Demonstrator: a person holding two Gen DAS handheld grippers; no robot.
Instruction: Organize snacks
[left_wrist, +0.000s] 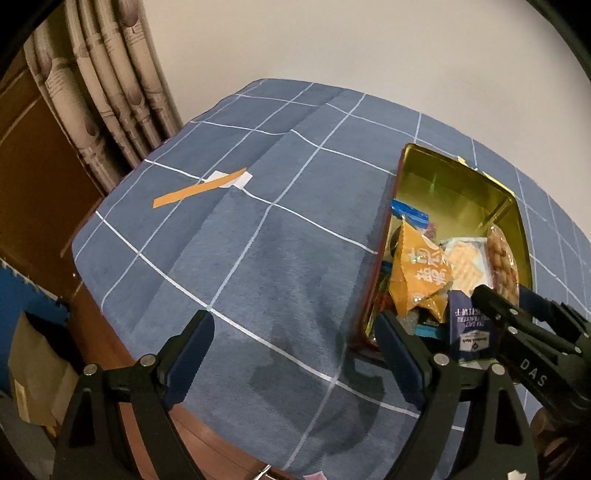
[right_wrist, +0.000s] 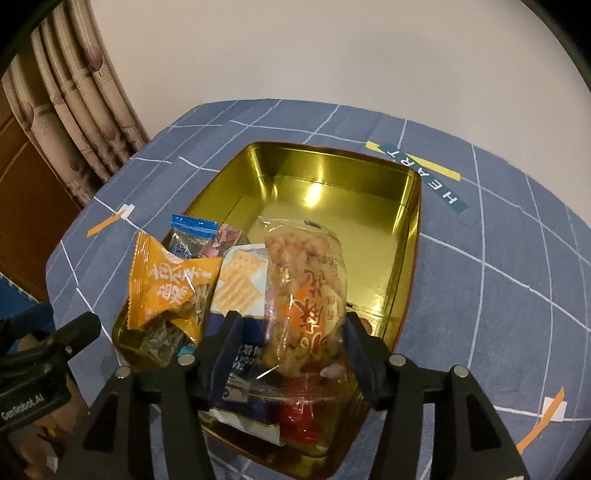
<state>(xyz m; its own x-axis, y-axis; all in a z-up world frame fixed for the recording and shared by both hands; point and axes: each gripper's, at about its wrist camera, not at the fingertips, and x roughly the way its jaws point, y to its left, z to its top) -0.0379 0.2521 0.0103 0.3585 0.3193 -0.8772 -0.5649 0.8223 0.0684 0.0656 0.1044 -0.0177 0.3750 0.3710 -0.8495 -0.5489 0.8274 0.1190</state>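
A gold tin box sits on the blue checked cloth and holds several snack packets at its near end. Among them are an orange packet, a cracker packet, a small blue packet and a clear bag of peanuts. My right gripper is open, with a finger on each side of the peanut bag inside the box. My left gripper is open and empty over the cloth, left of the box.
The table ends at the left, with a curtain and wooden furniture beyond. Orange and white tape marks lie on the cloth. A "HEART" label lies behind the box. A wall stands behind.
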